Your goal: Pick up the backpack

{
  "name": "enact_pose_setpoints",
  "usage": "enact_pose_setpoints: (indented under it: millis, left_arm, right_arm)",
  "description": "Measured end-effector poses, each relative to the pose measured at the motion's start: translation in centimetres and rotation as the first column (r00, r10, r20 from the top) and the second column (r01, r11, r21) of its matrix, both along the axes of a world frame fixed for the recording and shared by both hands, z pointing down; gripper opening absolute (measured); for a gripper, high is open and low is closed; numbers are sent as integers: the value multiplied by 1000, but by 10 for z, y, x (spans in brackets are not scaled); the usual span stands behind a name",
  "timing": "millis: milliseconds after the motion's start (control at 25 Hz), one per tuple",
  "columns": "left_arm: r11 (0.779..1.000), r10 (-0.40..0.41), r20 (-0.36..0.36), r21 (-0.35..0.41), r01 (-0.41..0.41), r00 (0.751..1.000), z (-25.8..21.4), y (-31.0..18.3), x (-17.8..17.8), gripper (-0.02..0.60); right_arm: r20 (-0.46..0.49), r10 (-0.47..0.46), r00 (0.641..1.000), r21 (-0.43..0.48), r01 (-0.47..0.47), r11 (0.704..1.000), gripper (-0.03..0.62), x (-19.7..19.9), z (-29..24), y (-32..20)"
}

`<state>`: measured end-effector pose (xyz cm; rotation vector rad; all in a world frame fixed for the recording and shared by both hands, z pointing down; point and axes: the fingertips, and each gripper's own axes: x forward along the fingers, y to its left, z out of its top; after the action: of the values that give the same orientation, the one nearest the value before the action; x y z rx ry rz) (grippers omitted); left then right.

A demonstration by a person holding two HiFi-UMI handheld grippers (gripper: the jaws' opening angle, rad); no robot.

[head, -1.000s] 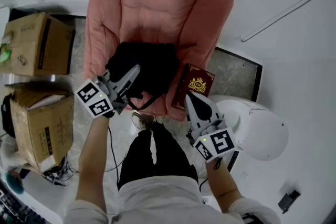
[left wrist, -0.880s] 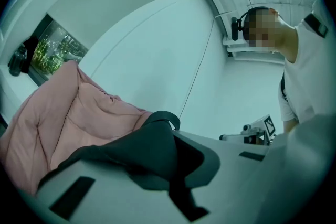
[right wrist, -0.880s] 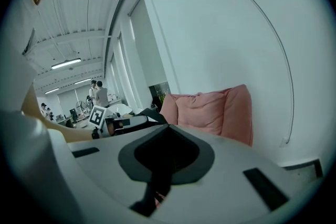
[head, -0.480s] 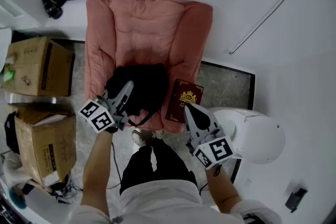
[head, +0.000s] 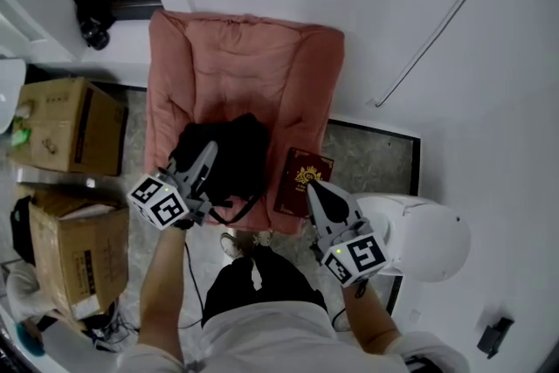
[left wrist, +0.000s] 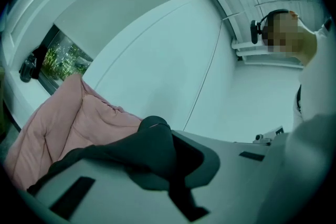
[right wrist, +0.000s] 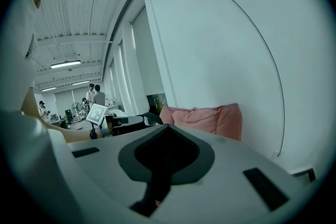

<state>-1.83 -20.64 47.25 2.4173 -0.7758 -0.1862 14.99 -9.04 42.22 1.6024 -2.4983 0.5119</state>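
The black backpack [head: 229, 160] hangs over the front of the pink armchair's [head: 244, 74] seat. My left gripper [head: 207, 157] is shut on its top strap. In the left gripper view, the black strap [left wrist: 153, 141] loops out between the closed jaws, with the pink chair [left wrist: 63, 123] behind. My right gripper [head: 316, 190] is shut and empty, to the right of the backpack and just below a dark red book [head: 301, 179]. In the right gripper view, the right gripper [right wrist: 167, 131] points past the chair [right wrist: 210, 118] towards the wall.
Two cardboard boxes [head: 70, 113] [head: 79, 245] stand left of the chair. A white round stool [head: 428, 233] is at the right. The white wall [head: 393, 4] is behind the chair, and a window ledge with a dark object [head: 94, 32] is at the upper left. A person's legs are below.
Both grippers have risen. The backpack has come up with the left gripper and hangs clear of the seat. The chair and floor look smaller and farther off.
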Motion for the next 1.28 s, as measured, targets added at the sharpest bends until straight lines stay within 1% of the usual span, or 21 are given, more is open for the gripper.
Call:
enact_pose_setpoints:
  millis: [160, 280, 400, 560, 680, 840, 920, 1000, 1160, 1280]
  left_arm:
    - [999, -35, 11, 17, 34, 999, -17, 3, -9, 18]
    - [998, -56, -4, 10, 56, 998, -29, 8, -19, 17]
    - [998, -61, 0, 27, 61, 998, -42, 11, -25, 18]
    - [994, -46, 56, 104, 40, 997, -68, 14, -21, 17]
    - [987, -57, 94, 152, 43, 994, -90, 13, -23, 17]
    - [977, -64, 166, 214, 27, 984, -114, 17, -29, 18]
    - [972, -70, 183, 234, 26, 981, -123, 24, -33, 17]
    - [970, -86, 174, 239, 43, 981, -131, 30, -43, 17]
    - [972, -148, 115, 199, 123, 982, -136, 38, -69, 17]
    - [968, -181, 108, 194, 158, 977, -139, 47, -82, 17]
  right_arm:
    - [0, -11, 1000, 18, 11, 1000, 21, 2, -16, 1]
    - [-2, -25, 1000, 33, 25, 999, 21, -4, -30, 2]
    - [-12, -40, 999, 58, 40, 997, 21, -9, -46, 1]
    - [-15, -45, 999, 87, 46, 995, 21, -10, -62, 1]
    - [-15, -41, 999, 104, 42, 994, 21, -6, -71, 2]
    - [-9, -38, 999, 135, 39, 990, 21, -4, -85, 1]
    - [-7, -38, 999, 157, 39, 987, 21, -4, -95, 3]
    - [-8, -39, 999, 180, 40, 983, 21, -5, -105, 3]
    - [-13, -26, 1000, 206, 28, 978, 21, -4, -118, -1]
    - [-9, -19, 1000, 216, 20, 976, 21, -3, -122, 0]
